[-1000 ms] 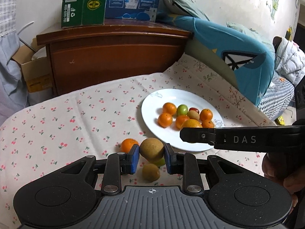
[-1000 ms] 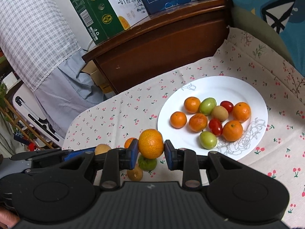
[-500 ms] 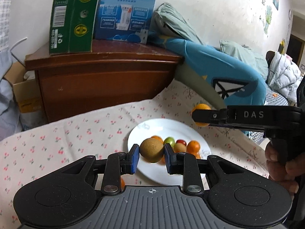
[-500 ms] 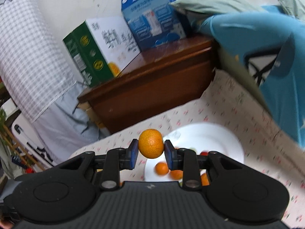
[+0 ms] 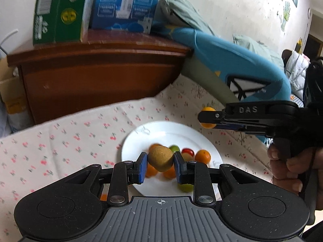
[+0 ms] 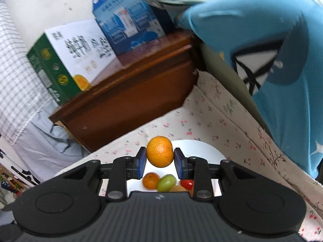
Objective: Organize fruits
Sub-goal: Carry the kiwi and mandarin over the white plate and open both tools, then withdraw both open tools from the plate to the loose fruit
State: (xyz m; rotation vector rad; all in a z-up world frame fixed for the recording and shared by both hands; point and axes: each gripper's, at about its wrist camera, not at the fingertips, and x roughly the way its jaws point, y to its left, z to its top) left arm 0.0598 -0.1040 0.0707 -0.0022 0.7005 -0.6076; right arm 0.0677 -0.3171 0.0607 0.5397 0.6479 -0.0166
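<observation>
My left gripper (image 5: 159,167) is shut on a brown kiwi (image 5: 160,158), held above the near part of a white plate (image 5: 141,137). The plate carries several small oranges, a green fruit (image 5: 174,148) and a red tomato (image 5: 187,151). My right gripper (image 6: 160,162) is shut on an orange (image 6: 159,151) over the same plate (image 6: 199,148), with an orange (image 6: 150,180), a green fruit (image 6: 166,182) and a tomato (image 6: 186,184) below it. In the left wrist view the right gripper (image 5: 208,118) comes in from the right with its orange (image 5: 208,109), above the plate's far right edge.
The cherry-print cloth (image 5: 60,141) covers the surface. A wooden cabinet (image 5: 101,76) stands behind with a green carton (image 5: 58,12) and a blue carton (image 5: 125,4) on top. A blue cushion (image 5: 232,64) lies at the right. A person's hand (image 5: 288,167) grips the right tool.
Both grippers have lifted from the loose fruit on the cloth and moved over the plate, each keeping its fruit. The right gripper has gone farther, toward the plate's far side.
</observation>
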